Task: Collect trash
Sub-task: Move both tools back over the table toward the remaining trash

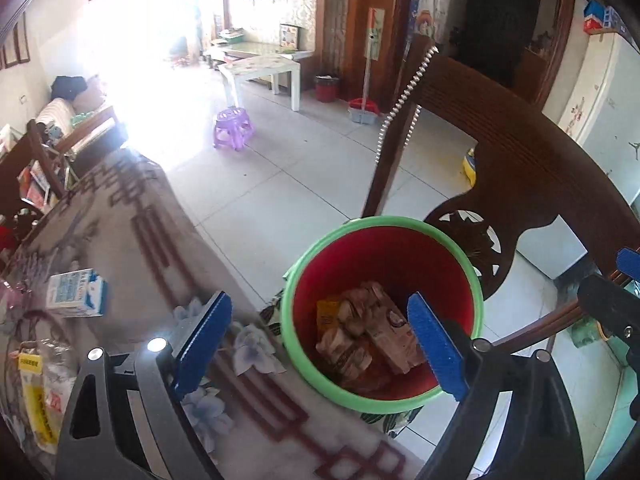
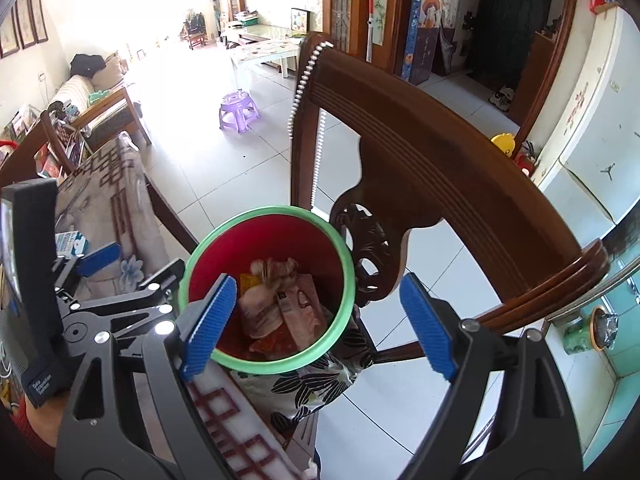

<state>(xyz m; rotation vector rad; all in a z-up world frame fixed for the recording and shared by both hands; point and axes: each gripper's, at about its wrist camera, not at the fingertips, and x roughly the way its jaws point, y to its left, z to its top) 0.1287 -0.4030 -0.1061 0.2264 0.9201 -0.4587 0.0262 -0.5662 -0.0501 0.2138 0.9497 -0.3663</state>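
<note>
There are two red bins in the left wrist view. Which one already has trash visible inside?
The green-rimmed red bin beside the table, below the open left tool, holds crumpled cartons. The small red bin across the room is too distant to judge.

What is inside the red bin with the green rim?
The red bin holds crumpled pinkish cartons and a yellow packet. Anything beneath them is covered.

The right gripper [image 2: 320, 320] hangs over a red bin [image 2: 208, 264] with a green rim, its jaws wide apart and nothing between them. Crumpled wrappers [image 2: 280, 304] lie in the bin. The left gripper [image 2: 120, 280] shows at the left edge, above the patterned worktop [image 2: 112, 204], where a small carton [image 2: 70, 242] lies. A wooden chair [image 2: 440, 168] stands just behind the bin.
</note>
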